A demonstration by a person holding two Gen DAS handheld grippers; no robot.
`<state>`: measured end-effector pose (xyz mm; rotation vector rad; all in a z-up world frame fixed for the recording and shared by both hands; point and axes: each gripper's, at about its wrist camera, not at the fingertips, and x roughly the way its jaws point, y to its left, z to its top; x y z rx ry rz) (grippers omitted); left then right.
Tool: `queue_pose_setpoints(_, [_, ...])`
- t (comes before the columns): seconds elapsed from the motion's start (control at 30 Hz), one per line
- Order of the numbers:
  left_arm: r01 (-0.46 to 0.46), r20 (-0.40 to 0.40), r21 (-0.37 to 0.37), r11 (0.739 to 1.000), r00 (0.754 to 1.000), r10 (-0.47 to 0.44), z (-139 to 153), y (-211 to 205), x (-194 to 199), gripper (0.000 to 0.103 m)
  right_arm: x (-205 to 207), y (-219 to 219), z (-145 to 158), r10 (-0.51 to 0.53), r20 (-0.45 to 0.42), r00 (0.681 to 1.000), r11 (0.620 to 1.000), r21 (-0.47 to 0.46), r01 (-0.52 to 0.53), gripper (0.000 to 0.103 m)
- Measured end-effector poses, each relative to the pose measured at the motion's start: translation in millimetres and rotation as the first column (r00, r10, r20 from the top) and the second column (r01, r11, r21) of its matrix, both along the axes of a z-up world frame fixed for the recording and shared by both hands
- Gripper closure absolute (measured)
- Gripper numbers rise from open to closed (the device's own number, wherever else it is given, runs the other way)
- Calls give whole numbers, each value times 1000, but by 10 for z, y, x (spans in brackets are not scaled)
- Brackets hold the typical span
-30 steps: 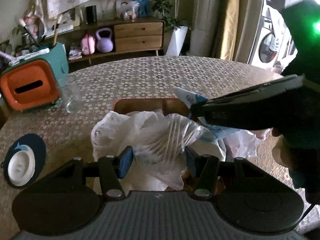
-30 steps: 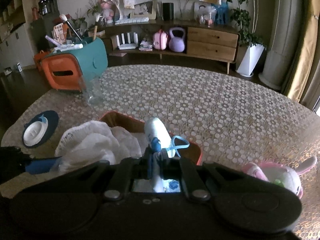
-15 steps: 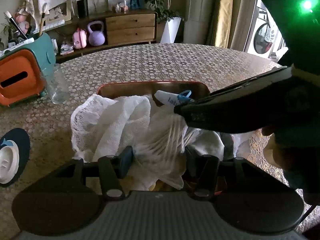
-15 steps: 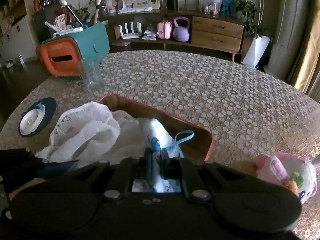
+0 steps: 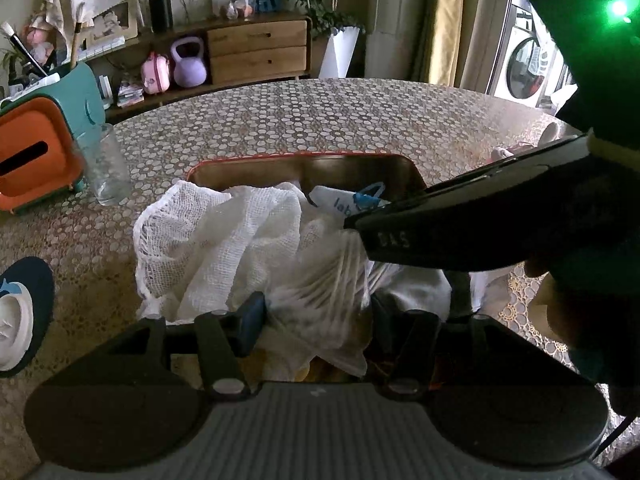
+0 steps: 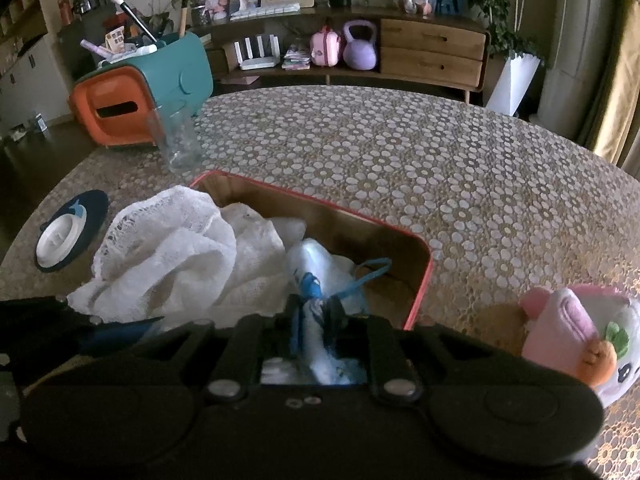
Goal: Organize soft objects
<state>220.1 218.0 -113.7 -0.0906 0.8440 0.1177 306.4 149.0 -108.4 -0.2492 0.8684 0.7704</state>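
The left gripper has its fingers spread around a crinkled clear plastic bag without visibly pinching it. The bag lies at the near end of a red-rimmed storage box on the tabletop. A white gauze cloth is bunched in the box's left half and spills over its left rim. The right gripper has its fingers pressed together on a white-and-blue soft pouch with a blue loop; the pouch's far end rests inside the box, right of the cloth. In the left wrist view the right gripper's body reaches in from the right above the box. A pink-and-white plush toy lies on the tabletop just right of the box. A clear glass stands far left of the box, in front of an orange-and-teal organizer. A dark blue coaster holding a white dish lies at the left tabletop edge.
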Motion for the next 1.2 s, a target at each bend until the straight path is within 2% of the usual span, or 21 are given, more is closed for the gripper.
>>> queue_pose_setpoints(0.27, [-10,1,6,1000,1000,10,65,-11,-31,37,-64,-97,117,-6,11,1000,1000,31,6,77])
queue_pose_setpoints(0.77, [-26,50,-14,1000,998,26,325,-60,-274,37,-376,-416,576,-4,87,996,994,112,-6,56])
queue_pose_setpoints(1.2, [-36,102,2,999,994,36,629,-156,-612,37,-820,-831,953,17,149,989,983,179,-44,45])
